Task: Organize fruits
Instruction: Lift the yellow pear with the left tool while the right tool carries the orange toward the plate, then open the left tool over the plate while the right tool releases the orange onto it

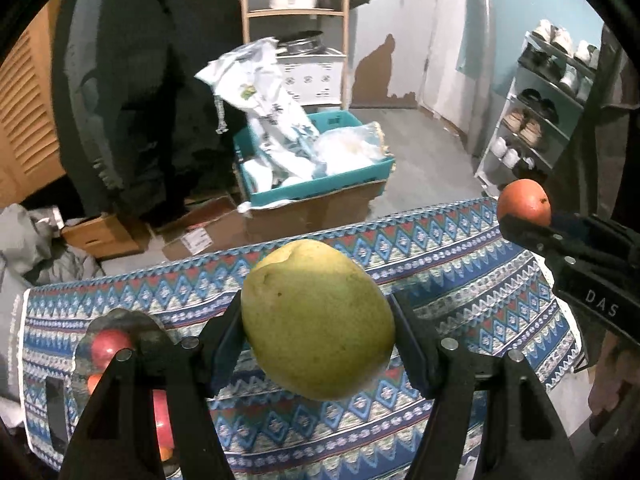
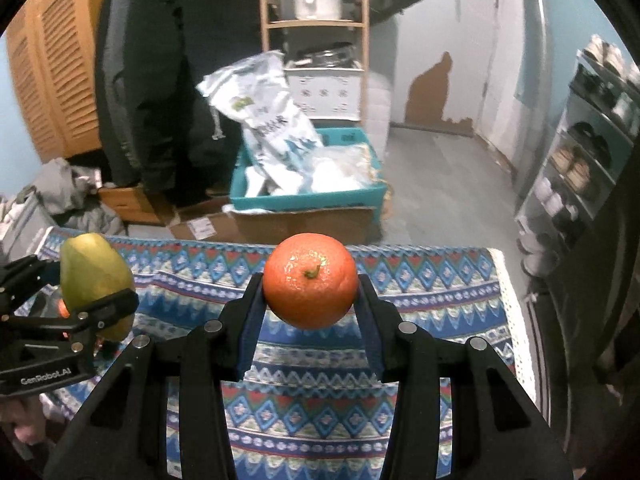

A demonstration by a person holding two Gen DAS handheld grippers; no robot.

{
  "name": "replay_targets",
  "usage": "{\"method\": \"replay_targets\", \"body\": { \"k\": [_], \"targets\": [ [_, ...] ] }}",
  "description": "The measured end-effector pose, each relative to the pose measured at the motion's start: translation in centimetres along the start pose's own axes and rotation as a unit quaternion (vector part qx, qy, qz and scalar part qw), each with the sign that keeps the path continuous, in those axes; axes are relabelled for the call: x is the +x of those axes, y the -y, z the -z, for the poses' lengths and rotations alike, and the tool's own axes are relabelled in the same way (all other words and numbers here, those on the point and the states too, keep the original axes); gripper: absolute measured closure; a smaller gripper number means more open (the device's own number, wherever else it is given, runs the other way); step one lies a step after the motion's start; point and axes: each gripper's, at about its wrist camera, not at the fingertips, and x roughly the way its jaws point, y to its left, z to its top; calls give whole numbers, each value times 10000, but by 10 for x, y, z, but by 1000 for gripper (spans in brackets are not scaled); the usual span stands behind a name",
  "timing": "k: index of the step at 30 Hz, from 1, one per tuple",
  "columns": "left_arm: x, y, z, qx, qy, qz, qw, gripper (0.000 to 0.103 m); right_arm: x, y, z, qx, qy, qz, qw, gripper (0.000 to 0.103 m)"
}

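Two wrist cameras, side by side, both tipped down across the patterned tablecloth toward the far wall.

Each lens sits close behind its own fingers: the left gripper fills 6 o'clock with a green pear, the right gripper likewise with an orange. Each catches the other: orange at 3 o'clock in the left view, pear at 9 in the right. Both share the teal crate and wooden shelf toward 12.
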Motion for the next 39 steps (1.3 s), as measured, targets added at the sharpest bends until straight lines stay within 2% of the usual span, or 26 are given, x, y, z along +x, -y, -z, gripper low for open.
{"method": "replay_targets", "body": {
  "k": [14, 22, 39],
  "targets": [
    [-22, -73, 24, -464, 75, -316, 9984, 33, 13, -77, -9, -535, -56, -517, 9972, 60],
    [-31, -117, 39, -807, 51, -375, 9960, 33, 26, -121, -14, -710, -106, -933, 9930, 60],
    [-27, -206, 73, -1483, -176, -881, 9849, 33, 73, -211, -15, -1140, -437, -1401, 9826, 60]
  ]
}}
